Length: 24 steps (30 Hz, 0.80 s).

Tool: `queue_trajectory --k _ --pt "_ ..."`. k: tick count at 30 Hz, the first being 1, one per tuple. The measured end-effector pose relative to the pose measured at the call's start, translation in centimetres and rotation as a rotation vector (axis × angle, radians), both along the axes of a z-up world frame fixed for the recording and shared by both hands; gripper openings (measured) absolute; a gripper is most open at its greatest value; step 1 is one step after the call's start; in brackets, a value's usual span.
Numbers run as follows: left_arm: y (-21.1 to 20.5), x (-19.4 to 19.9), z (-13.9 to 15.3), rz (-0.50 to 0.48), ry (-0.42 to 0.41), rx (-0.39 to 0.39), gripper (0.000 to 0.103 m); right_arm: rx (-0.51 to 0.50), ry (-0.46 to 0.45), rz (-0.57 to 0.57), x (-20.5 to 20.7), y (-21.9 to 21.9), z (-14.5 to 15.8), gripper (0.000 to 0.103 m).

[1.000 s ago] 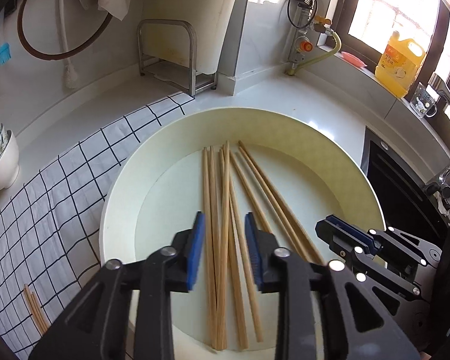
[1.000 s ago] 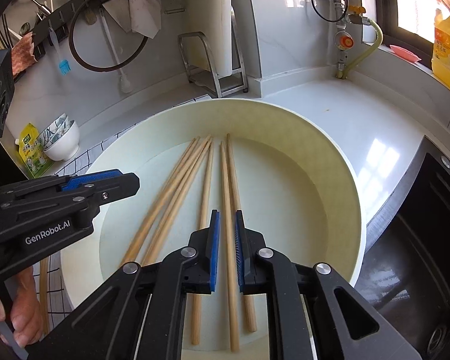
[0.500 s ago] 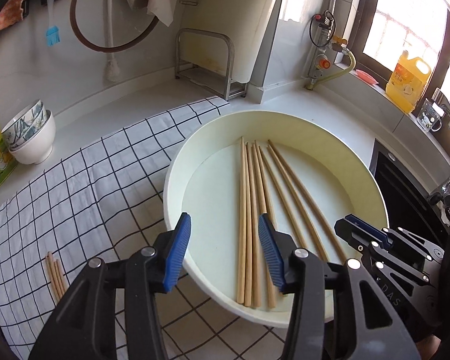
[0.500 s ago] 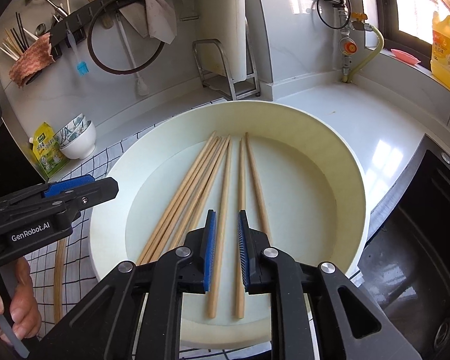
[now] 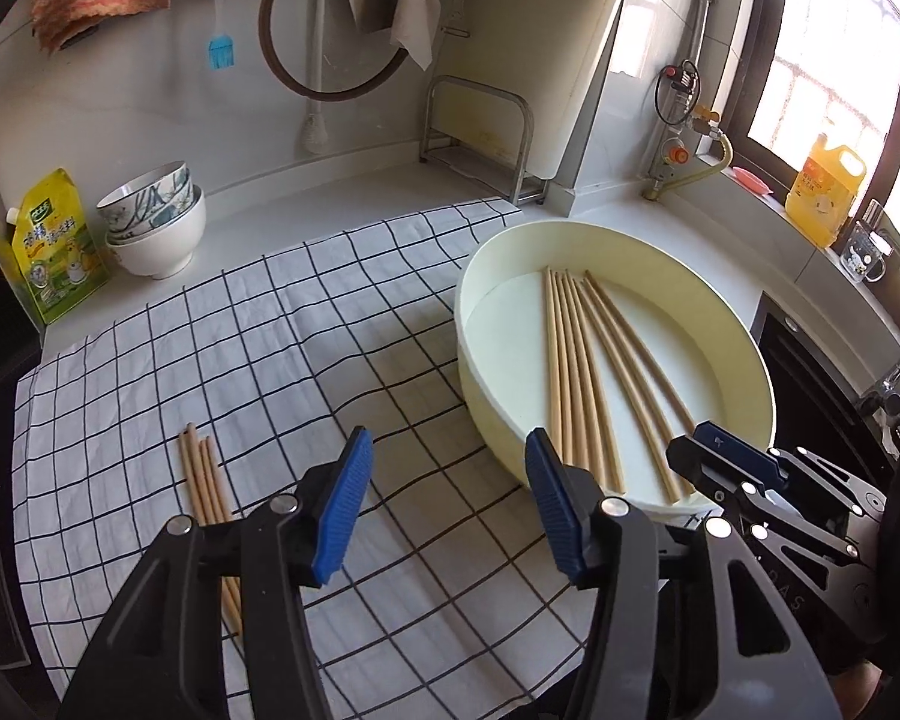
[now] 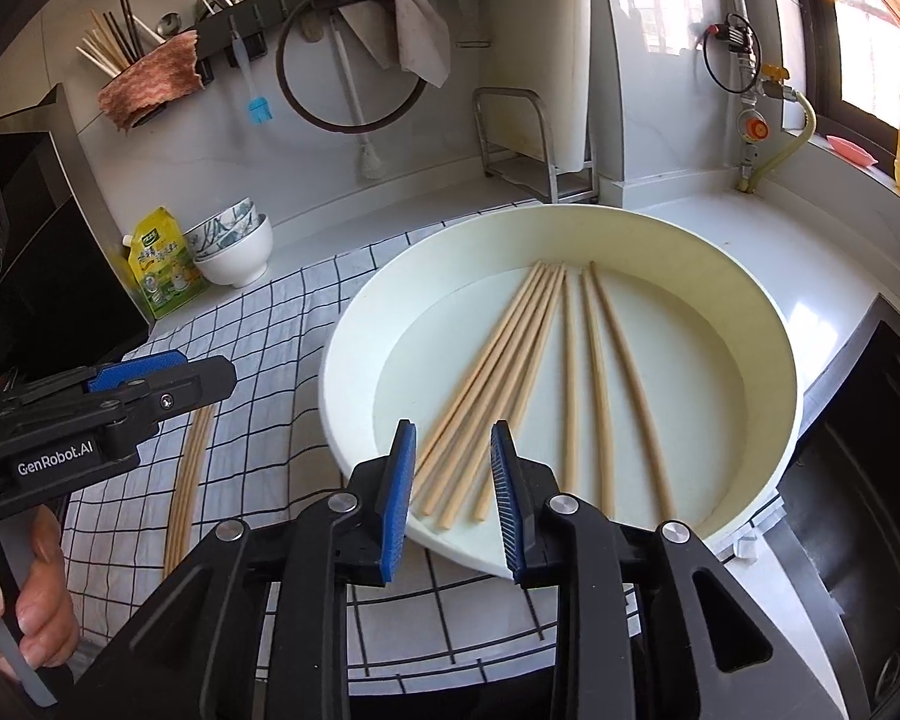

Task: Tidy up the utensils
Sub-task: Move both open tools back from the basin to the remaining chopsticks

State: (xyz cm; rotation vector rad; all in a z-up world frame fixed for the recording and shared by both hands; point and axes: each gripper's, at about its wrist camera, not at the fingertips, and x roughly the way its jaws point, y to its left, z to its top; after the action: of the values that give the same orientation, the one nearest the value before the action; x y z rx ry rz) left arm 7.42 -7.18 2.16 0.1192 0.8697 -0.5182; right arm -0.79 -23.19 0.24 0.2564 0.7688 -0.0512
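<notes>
a checked cloth (image 5: 222, 360) covers the counter, a round cream basin (image 6: 768, 324) on its right side holds loose chopsticks (image 6: 594, 384), a small chopstick bundle (image 5: 201, 474) lies near left on the cloth, and the left gripper (image 5: 444, 480) and right gripper (image 6: 453, 492), jaws just opening, grip nothing.

2 stacked bowls (image 5: 153, 222), yellow pouch (image 5: 54, 246), blue brush (image 5: 221, 53), oil jug (image 5: 825, 195)

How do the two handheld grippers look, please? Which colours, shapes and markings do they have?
Both the left gripper and the right gripper are matte black, with angular linkage arms, silver round rivets and ribbed blue pads on the fingers. The left one carries white lettering "GenRobot.AI" on its side. No cables or sleeves are visible.
</notes>
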Motion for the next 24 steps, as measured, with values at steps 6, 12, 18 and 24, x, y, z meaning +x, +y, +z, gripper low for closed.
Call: queue_trajectory --k 6,12,18,24 --pt "3.8 -0.7 -0.9 0.054 0.018 0.009 0.056 -0.010 -0.013 0.067 -0.3 3.2 0.5 0.031" --pt "7.6 -1.3 -1.4 0.119 0.015 0.017 0.056 -0.029 -0.005 0.132 -0.1 6.4 0.3 0.033" --pt "10.6 -1.9 -1.2 0.171 -0.015 0.029 0.056 -0.035 -0.008 0.185 0.3 8.9 0.4 0.033" --pt "12.7 -2.0 -1.6 0.202 -0.014 0.021 0.058 -0.041 -0.003 0.241 0.7 11.1 0.2 0.035"
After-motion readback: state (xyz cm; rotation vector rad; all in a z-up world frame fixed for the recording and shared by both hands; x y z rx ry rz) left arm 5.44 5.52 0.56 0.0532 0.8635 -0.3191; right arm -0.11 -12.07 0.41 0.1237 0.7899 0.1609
